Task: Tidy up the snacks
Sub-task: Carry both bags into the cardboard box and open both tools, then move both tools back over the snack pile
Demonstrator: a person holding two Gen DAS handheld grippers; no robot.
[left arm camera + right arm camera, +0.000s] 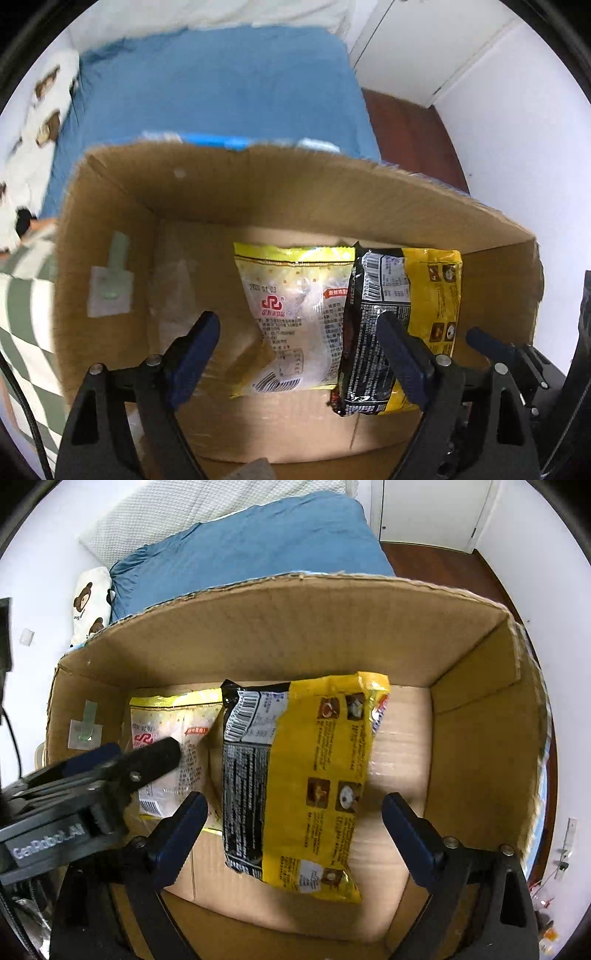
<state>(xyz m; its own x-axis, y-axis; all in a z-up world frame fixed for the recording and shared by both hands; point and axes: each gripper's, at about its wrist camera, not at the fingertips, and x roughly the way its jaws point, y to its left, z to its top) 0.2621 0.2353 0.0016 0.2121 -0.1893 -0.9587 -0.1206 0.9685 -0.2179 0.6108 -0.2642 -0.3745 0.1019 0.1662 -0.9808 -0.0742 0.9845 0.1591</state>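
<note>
An open cardboard box (295,184) (295,627) holds two snack packs lying flat on its floor. A pale pack with yellow edges and red print (291,295) (173,716) lies left of a black-and-yellow pack (424,280) (306,775), which overlaps its right edge. My left gripper (297,321) points down into the box above the pale pack, open, its pads touching nothing. My right gripper (295,801) hangs open over the black-and-yellow pack, its fingers well apart on either side of it. The left gripper (136,751) also shows at the left of the right wrist view.
The box stands against a bed with blue bedding (221,81) (251,535) and a bear-print pillow (88,602). A taped patch (110,291) sits on the box's left wall. Dark wood floor (413,133) and white doors lie to the right, checked cloth (26,295) to the left.
</note>
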